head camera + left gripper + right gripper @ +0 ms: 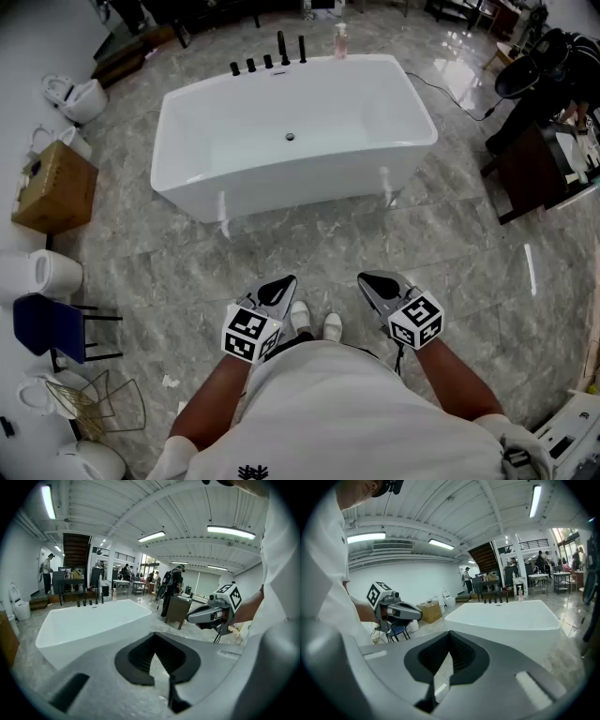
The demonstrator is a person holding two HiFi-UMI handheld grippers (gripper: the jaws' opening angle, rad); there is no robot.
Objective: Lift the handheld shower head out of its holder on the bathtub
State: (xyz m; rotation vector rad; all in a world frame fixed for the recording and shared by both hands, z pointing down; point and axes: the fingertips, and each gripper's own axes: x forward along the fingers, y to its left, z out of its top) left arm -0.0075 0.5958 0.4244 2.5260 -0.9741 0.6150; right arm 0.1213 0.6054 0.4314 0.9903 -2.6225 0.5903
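Head view: white bathtub (281, 187) stood on a grey tile floor (450, 253) ahead of the person, w/ a row of black fittings (250, 66) on its far rim. The handheld shower head (302, 49) looked to be the tall post at the row's right end, upright in its holder, tho too small to be sure which post. A pink bottle (339, 40) sat just right of it on the same rim. L gripper (286, 281) & R gripper (367, 277) were held low by the person's waist, side by side over the shoes (316, 323). Both pointed toward the tub's near wall, well apart from the shower head, w/ the whole tub btwn. A cardboard box (54, 187) & a blue chair (47, 323) stood at left. L gripper view: jaw tips met, pads together, nothing btwn them, only floor showing thru the slot nearer the camera. The tub lay ahead-left, fittings tiny on the far rim beyond it, R gripper off to the right in the person's hand. R gripper view: jaws likewise closed tip to tip & empty. The tub lay ahead-right, fittings & bottle on its far rim, well past the jaws, and the L gripper was at left.
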